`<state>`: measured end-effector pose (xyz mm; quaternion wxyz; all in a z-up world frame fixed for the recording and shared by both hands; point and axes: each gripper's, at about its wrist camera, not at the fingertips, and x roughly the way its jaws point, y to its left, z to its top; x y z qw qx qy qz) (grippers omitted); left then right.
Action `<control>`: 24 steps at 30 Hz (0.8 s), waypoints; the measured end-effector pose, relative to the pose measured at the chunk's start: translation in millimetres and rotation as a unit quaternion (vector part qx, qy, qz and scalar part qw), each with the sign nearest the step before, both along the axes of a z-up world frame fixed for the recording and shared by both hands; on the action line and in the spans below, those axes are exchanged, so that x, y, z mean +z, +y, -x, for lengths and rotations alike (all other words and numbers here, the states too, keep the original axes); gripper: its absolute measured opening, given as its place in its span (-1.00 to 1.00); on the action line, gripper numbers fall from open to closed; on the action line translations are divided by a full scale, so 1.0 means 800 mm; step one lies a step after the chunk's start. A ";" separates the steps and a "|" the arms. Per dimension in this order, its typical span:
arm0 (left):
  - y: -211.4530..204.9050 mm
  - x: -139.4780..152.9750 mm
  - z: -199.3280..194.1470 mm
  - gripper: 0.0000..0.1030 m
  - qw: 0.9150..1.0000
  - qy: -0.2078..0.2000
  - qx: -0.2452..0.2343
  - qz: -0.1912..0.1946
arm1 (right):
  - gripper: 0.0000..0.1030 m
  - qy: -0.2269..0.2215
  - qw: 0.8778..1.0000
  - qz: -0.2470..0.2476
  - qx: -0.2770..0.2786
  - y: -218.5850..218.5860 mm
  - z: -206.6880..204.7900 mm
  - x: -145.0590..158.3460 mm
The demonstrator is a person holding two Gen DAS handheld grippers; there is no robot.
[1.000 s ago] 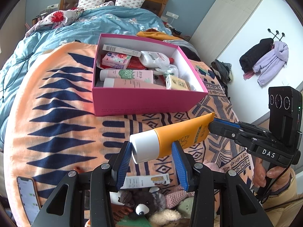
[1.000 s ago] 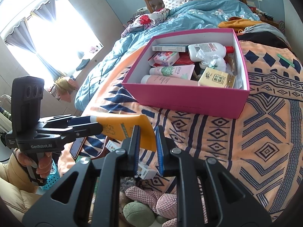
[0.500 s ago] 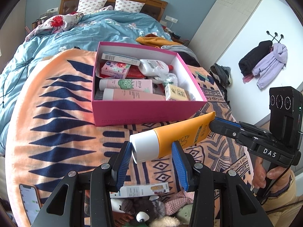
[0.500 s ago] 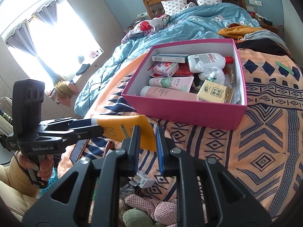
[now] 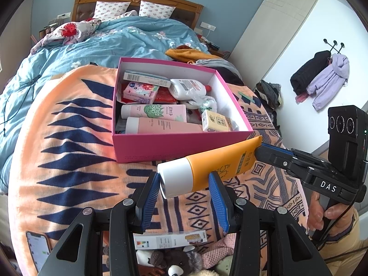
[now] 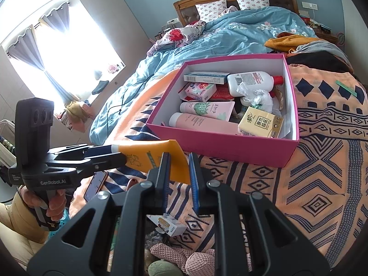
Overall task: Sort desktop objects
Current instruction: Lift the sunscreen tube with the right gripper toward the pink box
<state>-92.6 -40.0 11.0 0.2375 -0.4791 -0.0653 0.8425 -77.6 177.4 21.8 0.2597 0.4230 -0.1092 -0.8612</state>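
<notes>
An orange sunscreen tube with a white cap hangs in the air just in front of the pink box. My left gripper is shut on its cap end, a blue pad on either side. My right gripper is shut on the flat crimped end of the same tube. In the right wrist view the tube runs from my right gripper across to my left gripper. The open pink box holds pink tubes, a white bottle, a yellow tissue pack and small cartons.
The box stands on an orange and navy patterned blanket over a bed with a blue duvet. A phone lies at the near left. A small carton and plush toys lie below my grippers.
The box and blanket have slid a little lower in both views and the plush toys have dropped towards the bottom edge. The tube stays gripped at both ends.
</notes>
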 end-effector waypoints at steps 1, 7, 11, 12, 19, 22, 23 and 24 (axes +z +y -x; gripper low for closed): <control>0.000 0.001 0.001 -0.13 1.000 0.001 0.000 0.000 | -0.63 0.001 1.000 0.000 -0.001 0.000 0.001 0.000; 0.001 0.006 0.009 -0.13 1.000 0.010 0.000 0.003 | -0.63 0.002 1.000 0.000 -0.001 0.001 0.008 0.002; 0.003 0.009 0.016 -0.14 1.000 0.015 0.000 0.002 | -0.63 0.004 1.000 0.002 -0.004 0.003 0.014 0.004; 0.004 0.010 0.017 -0.13 1.000 0.015 0.000 0.002 | -0.63 0.004 1.000 0.002 -0.005 0.003 0.016 0.005; 0.009 0.015 0.031 -0.13 1.000 0.026 -0.001 0.005 | -0.63 0.007 1.000 0.002 -0.009 0.007 0.029 0.009; 0.011 0.017 0.037 -0.13 1.000 0.029 -0.001 0.005 | -0.63 0.008 1.000 0.003 -0.010 0.009 0.033 0.010; 0.011 0.017 0.039 -0.14 1.000 0.029 -0.001 0.005 | -0.63 0.008 1.000 0.003 -0.011 0.009 0.035 0.010; 0.012 0.017 0.041 -0.14 1.000 0.029 -0.001 0.006 | -0.63 0.008 1.000 0.004 -0.011 0.010 0.037 0.009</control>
